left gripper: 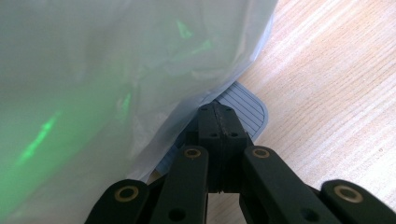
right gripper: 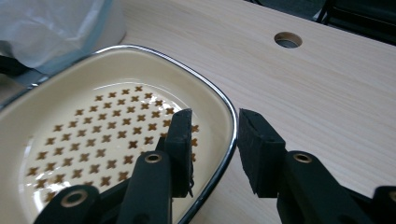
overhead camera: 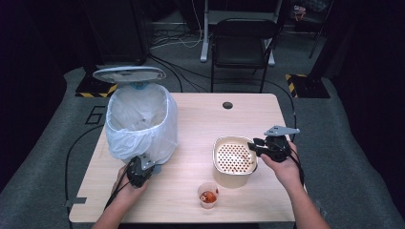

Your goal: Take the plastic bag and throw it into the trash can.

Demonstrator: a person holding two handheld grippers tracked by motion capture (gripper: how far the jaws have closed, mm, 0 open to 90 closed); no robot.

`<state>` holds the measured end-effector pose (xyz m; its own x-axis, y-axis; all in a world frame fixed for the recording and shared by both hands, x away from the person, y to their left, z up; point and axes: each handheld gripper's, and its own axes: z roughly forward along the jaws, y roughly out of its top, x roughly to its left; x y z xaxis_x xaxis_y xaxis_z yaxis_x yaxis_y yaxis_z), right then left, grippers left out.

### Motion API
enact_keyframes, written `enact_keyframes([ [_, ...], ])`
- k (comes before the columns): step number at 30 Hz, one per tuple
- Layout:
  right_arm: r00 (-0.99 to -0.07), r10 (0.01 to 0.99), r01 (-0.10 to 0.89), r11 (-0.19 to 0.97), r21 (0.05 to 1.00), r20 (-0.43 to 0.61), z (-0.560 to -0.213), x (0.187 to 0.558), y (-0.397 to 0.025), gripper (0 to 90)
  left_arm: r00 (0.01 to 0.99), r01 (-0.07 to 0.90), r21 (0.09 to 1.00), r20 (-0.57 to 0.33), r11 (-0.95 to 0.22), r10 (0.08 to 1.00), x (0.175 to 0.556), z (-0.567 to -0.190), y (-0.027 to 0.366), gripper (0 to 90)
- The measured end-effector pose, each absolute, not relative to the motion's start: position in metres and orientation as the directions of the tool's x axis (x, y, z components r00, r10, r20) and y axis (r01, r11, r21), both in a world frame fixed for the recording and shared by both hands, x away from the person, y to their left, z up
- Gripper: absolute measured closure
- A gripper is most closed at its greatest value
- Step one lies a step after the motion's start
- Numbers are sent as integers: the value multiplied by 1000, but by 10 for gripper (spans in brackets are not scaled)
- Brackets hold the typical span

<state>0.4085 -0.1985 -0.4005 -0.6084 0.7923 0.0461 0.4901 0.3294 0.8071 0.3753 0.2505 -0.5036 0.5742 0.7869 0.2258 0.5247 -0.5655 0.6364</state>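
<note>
Here we see the right gripper (right gripper: pixel 215 140) parted astride the cream strainer bin's (overhead camera: pixel 232 160) rim beside the cup (overhead camera: pixel 208 194), while the left gripper (left gripper: pixel 218 122), jaws together, presses the trash bin's (overhead camera: pixel 141 119) pedal (left gripper: pixel 245 109).

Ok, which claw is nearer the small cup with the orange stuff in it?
Right, by a little. The right claw straddles the cream bowl's rim, up and right of the cup. The left claw is shut at the bin's pedal, further off to the cup's left.

Large "6" on floor mat (overhead camera: pixel 97 114)
</note>
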Motion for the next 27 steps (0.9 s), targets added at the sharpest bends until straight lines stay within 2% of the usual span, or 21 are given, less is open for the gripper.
enact_keyframes([
  [19, -697, 710, 434, 307, 847, 100, -385, 351, -200, 470, 573, 522, 642, 224, -562, 788, 375, -504, 250, 900],
  [27, -733, 672, 423, 322, 847, 111, -391, 330, -196, 449, 570, 522, 642, 227, -561, 790, 375, -504, 250, 900],
])
